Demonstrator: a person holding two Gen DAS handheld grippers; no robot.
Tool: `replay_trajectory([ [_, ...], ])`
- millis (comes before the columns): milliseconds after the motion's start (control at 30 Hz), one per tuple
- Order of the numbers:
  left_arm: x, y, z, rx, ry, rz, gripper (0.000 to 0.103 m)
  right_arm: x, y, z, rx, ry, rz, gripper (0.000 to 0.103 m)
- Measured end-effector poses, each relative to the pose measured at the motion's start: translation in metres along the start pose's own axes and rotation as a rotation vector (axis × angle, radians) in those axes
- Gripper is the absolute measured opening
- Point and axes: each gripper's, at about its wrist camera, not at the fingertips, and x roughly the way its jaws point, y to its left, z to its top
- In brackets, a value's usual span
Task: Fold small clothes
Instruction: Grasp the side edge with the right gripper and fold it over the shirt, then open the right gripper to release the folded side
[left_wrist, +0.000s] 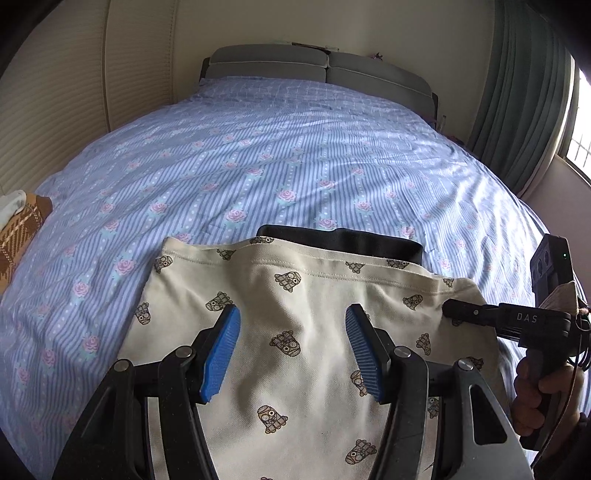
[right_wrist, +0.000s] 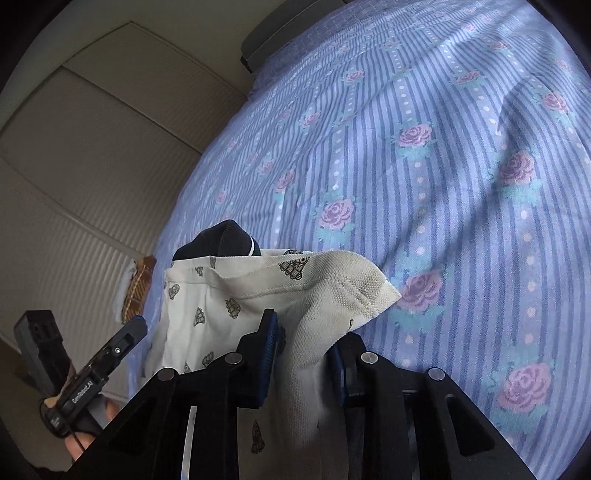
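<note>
Cream knit garment printed with small brown helmet-like figures (left_wrist: 295, 332) lies spread on a bed under a blue striped sheet with pink roses (left_wrist: 258, 155), near the bed's front edge. A black fabric piece (left_wrist: 340, 240) shows from under its far edge; whether this is a waistband or a separate item cannot be told.

Left gripper (left_wrist: 293, 343): black frame, blue ribbed pads (left_wrist: 221, 350), jaws standing about half apart above the cream cloth. Nothing is pinched between them; whether the tips touch the fabric cannot be told.

Right gripper (right_wrist: 306, 354): jaws drawn narrow on a fold at the garment's right corner (right_wrist: 354, 291). The cloth runs between the pads and the hemmed corner stands lifted, peaking above the sheet. From the left wrist view its black finger (left_wrist: 465, 312) reaches onto the garment's right edge, with a hand (left_wrist: 535, 391) on the handle.

Brown plaid cloth with a white piece (left_wrist: 22, 221) sits well apart at the left edge of the bed. No containers in view. Grey padded headboard (left_wrist: 317, 66) at the far end; green curtain (left_wrist: 517, 92) on the right.
</note>
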Motion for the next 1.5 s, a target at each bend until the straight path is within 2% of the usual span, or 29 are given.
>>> replay_trajectory([
  [33,-0.002,0.003,0.001,-0.004,-0.002,0.000,0.059,0.000,-0.002,0.002,0.004,0.003,-0.010,0.012],
  [100,-0.007,0.011,0.004,-0.014,-0.009,0.002,0.059,-0.004,0.004,-0.002,-0.010,0.006,-0.032,0.010],
  [233,-0.023,0.027,0.011,-0.017,-0.040,0.011,0.059,-0.007,0.038,-0.004,-0.059,-0.022,-0.147,0.010],
  [433,-0.049,0.058,0.021,-0.015,-0.065,0.032,0.059,-0.010,0.092,0.002,-0.078,-0.033,-0.376,0.009],
  [600,-0.067,0.095,0.025,-0.022,-0.062,0.048,0.060,0.005,0.142,-0.002,-0.087,-0.021,-0.582,0.009],
  [800,-0.090,0.156,0.027,-0.067,-0.077,0.063,0.061,0.041,0.208,-0.013,-0.126,-0.037,-0.743,0.009],
  [933,-0.101,0.199,0.026,-0.084,-0.079,0.087,0.061,0.078,0.248,-0.019,-0.127,-0.042,-0.769,0.009],
  [1100,-0.108,0.246,0.022,-0.124,-0.078,0.111,0.061,0.141,0.286,-0.023,-0.125,-0.010,-0.759,0.009],
  [1233,-0.104,0.270,0.017,-0.144,-0.060,0.118,0.061,0.187,0.282,-0.026,-0.082,0.029,-0.771,0.010],
  [1333,-0.100,0.278,0.013,-0.150,-0.054,0.115,0.061,0.199,0.274,-0.030,-0.048,0.030,-0.777,0.010],
  [1500,-0.089,0.273,0.010,-0.152,-0.033,0.079,0.061,0.208,0.277,-0.034,-0.101,0.037,-0.785,0.015],
])
